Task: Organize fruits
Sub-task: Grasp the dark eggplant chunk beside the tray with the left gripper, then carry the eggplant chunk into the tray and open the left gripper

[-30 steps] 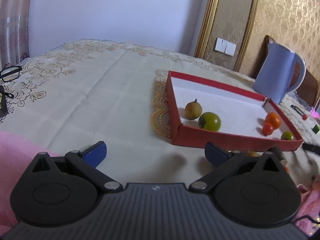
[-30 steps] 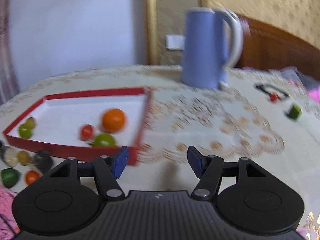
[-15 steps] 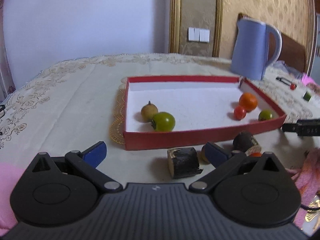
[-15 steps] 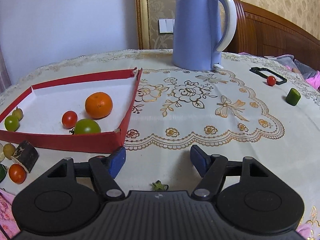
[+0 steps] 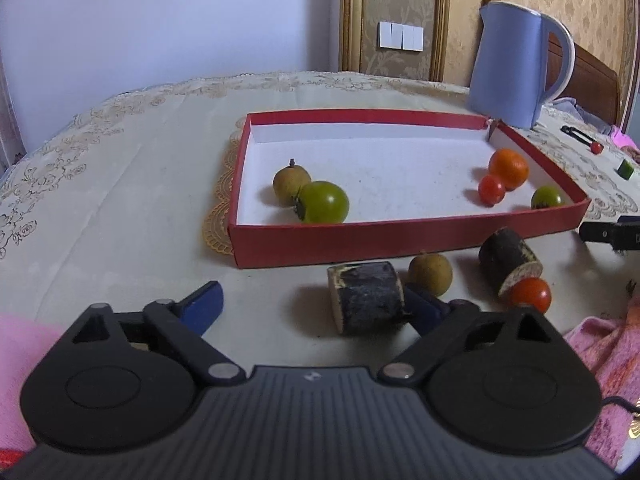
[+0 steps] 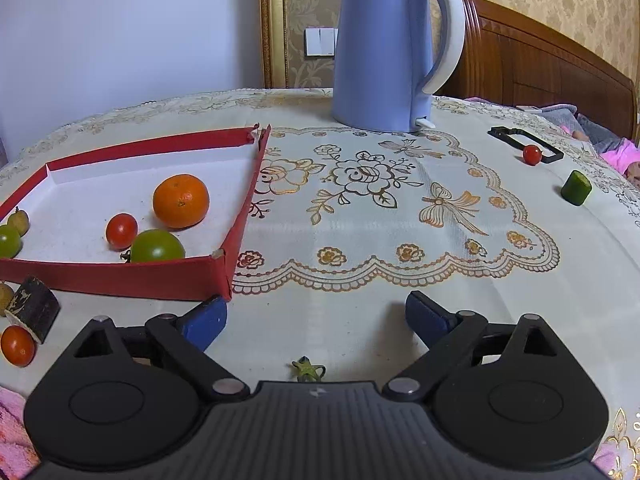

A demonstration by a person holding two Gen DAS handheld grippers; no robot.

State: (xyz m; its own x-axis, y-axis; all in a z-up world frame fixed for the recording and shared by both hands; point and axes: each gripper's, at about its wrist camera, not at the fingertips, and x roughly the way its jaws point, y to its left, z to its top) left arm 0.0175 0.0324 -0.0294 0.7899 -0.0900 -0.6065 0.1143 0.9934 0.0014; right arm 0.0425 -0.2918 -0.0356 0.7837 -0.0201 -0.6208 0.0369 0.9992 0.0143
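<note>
A red tray (image 5: pixel 400 236) (image 6: pixel 120 276) holds a brown longan (image 5: pixel 291 184), a green tomato (image 5: pixel 323 202), an orange (image 5: pixel 509 163) (image 6: pixel 181 201), a small red tomato (image 5: pixel 491 189) (image 6: pixel 121 231) and another green tomato (image 5: pixel 547 197) (image 6: pixel 157 245). In front of the tray lie two dark cane pieces (image 5: pixel 366 296) (image 5: pixel 510 258), a longan (image 5: pixel 430 273) and a red tomato (image 5: pixel 530 295) (image 6: pixel 17 345). My left gripper (image 5: pixel 316 308) is open, the near cane piece just inside its right finger. My right gripper (image 6: pixel 316 320) is open and empty beside the tray's right corner.
A blue kettle (image 6: pixel 384 48) stands behind the tray at the right. A cherry tomato (image 6: pixel 532 155) by a black frame and a green cucumber piece (image 6: pixel 576 188) lie far right. A green tomato stem (image 6: pixel 308 371) lies under the right gripper. Pink cloth (image 5: pixel 600 344) lies at the near edge.
The left gripper has swung right and forward, bringing the loose fruit before the tray into view. The right gripper has swung a little left and settled; both stay open.
</note>
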